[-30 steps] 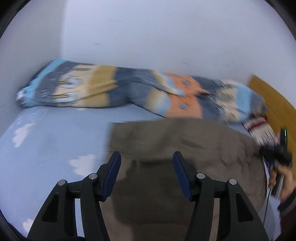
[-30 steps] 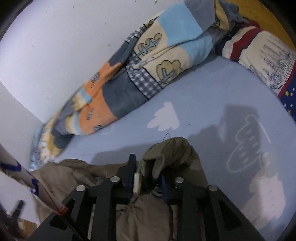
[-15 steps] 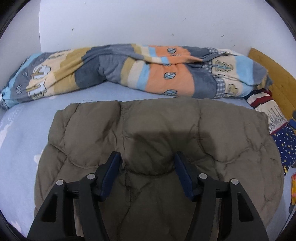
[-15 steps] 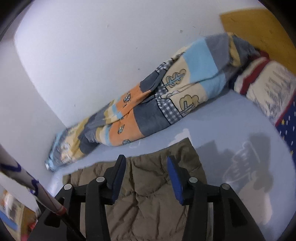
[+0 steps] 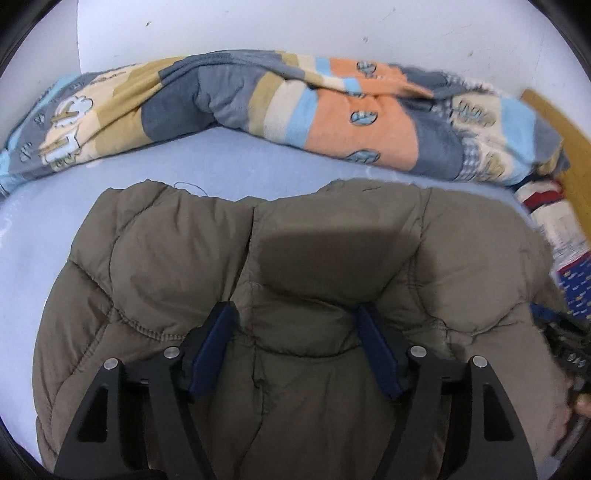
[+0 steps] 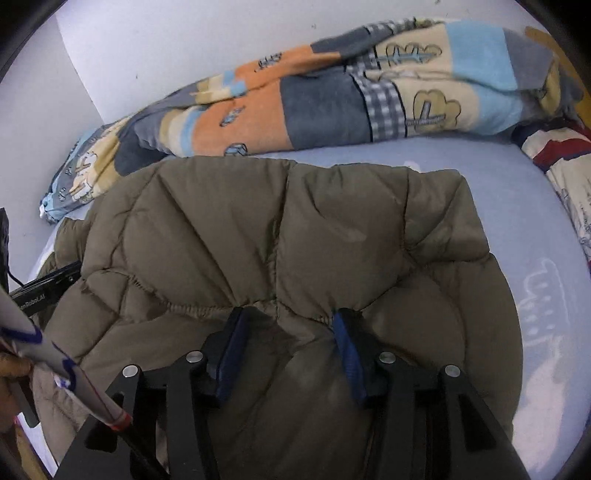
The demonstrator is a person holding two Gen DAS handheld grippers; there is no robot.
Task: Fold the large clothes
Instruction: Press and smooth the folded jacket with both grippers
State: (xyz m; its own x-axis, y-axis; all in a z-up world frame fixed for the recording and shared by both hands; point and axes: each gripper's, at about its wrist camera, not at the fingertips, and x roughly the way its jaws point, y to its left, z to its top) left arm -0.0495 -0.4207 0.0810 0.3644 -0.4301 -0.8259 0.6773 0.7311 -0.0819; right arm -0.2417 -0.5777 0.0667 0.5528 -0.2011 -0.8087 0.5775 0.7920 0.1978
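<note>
The blue cloud-print bed sheet is carrying everything here, with a patchwork blanket bunched along the wall and a patterned pillow lying at the right end. On the sheet, just short of the blanket, the olive quilted jacket is now lying flat and doubled over, its far edge running in a fairly even line across both views.

A second ago the right gripper was clenched on a bunched corner of the jacket and the garment was sitting lower and more crumpled; since then that corner has been carried over and let go, and the padded panel has spread out. That suggests a fold has just been laid down (probably the first big one), and the jacket still looks too wide to count as finished, so further folds are likely to follow.

The left gripper is pointing steeply down over the near middle of the jacket, and its jaws are opening, with a ridge of fabric rising between the blue pads but nothing pinched. The right gripper is tilting down over the jacket's right half, jaws apart and released, with a puckered seam lying between them. At the left edge of the right view, the left tool's black body and part of a hand are showing.
</note>
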